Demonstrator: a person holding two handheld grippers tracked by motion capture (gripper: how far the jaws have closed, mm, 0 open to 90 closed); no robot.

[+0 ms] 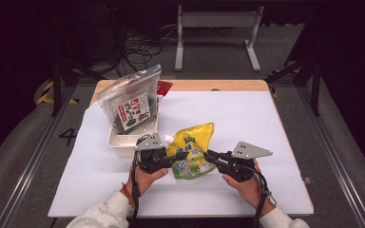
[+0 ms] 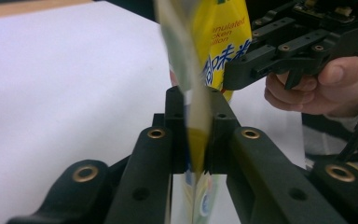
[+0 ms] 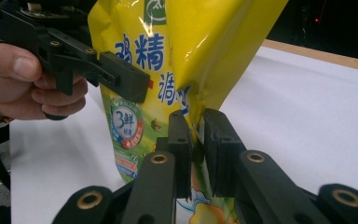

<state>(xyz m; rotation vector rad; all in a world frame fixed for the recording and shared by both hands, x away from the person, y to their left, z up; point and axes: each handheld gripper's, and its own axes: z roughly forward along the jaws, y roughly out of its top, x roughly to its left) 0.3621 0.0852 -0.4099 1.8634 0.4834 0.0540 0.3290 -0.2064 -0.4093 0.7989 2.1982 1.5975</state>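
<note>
A yellow spouted pouch (image 1: 192,152) with blue print hangs just above the white table cover, between my two grippers. My left gripper (image 1: 183,156) comes in from the left and is shut on the pouch's edge; in the left gripper view its pads (image 2: 196,116) pinch the thin pouch (image 2: 223,37). My right gripper (image 1: 209,155) reaches the opposite edge from the right. In the right gripper view the pouch (image 3: 191,46) edge runs between its jaws (image 3: 198,135), which stand slightly apart with a narrow gap showing. Each gripper view shows the other hand and its gripper farther off.
A white rectangular tub (image 1: 123,140) stands just behind the left gripper, with a clear bag of dark seaweed (image 1: 132,107) upright in it. A red packet (image 1: 164,87) peeks out behind. The white cover (image 1: 247,118) stretches right and forward; wooden table edge (image 1: 218,85) at the back.
</note>
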